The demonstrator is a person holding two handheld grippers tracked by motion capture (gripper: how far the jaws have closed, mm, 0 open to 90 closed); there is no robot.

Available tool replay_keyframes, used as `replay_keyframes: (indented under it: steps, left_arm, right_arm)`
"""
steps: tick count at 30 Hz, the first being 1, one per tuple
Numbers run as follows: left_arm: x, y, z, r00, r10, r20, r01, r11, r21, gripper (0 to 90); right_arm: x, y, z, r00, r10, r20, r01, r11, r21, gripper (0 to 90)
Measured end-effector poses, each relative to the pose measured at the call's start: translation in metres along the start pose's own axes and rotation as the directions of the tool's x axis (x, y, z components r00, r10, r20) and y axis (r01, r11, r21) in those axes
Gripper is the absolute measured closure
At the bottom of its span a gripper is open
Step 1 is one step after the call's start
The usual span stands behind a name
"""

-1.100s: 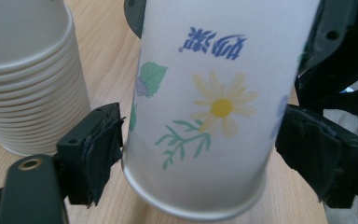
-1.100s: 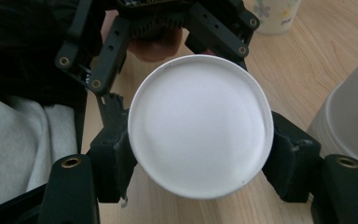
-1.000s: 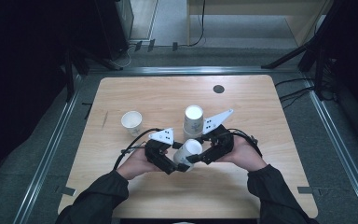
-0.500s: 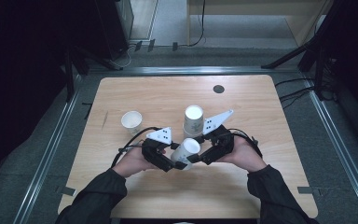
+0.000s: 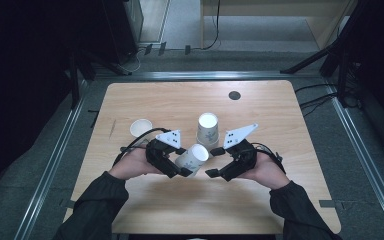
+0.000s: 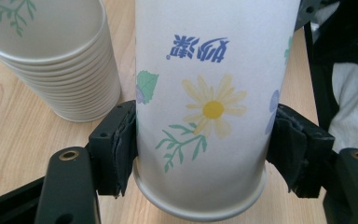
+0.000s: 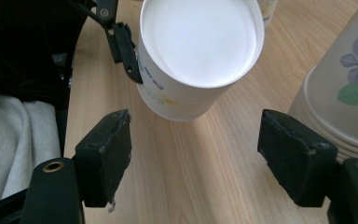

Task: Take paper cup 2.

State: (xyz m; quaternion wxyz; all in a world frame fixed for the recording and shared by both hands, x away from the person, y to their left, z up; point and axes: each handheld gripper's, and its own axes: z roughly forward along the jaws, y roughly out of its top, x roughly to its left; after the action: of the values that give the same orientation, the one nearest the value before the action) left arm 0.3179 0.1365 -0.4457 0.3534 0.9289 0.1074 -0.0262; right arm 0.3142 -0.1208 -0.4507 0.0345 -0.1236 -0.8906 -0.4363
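the left gripper (image 5: 179, 165) jaws are clamping a flowered paper cup (image 6: 205, 107); the right gripper (image 7: 200, 158) jaws are standing open above the surface (image 5: 280, 115).

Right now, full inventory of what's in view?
Held paper cup: one, white with flower print, tilted, clamped between the left tool's jaws, near table centre.
Cup stack: one nested stack, white with floral print, upside down, just beyond the held cup.
Single cup: one, white, upright, left of the stack.
Round mark: one, dark, far right part of the table.
Table: one, light wood.
Left tool: black, shut on the held paper cup.
Right tool: black, jaws open, facing the cup's base.
Hands: two, dark sleeves, from the bottom edge.
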Motion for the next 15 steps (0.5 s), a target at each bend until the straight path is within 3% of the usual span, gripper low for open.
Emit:
replay_keyframes:
  steps: [5, 8, 15]
  left_arm:
    - [-0.002, 0.015, -0.005, 0.9975, 0.069, -0.016, -0.068, 0.9950, 0.074, 29.9]
    - [-0.003, 0.015, -0.003, 0.9975, 0.069, -0.016, -0.067, 0.9932, 0.095, 29.9]
    - [-0.005, 0.012, 0.014, 0.9959, 0.089, 0.016, -0.090, 0.9791, 0.183, 29.9]
  right_arm:
    - [0.000, -0.003, 0.001, 1.0000, 0.005, 0.007, -0.005, 1.000, -0.014, 26.4]
    - [0.000, -0.004, 0.002, 1.0000, 0.006, 0.008, -0.005, 1.000, -0.023, 26.4]
    - [0.002, -0.003, 0.009, 0.9999, -0.016, 0.000, 0.016, 1.000, -0.022, 26.8]
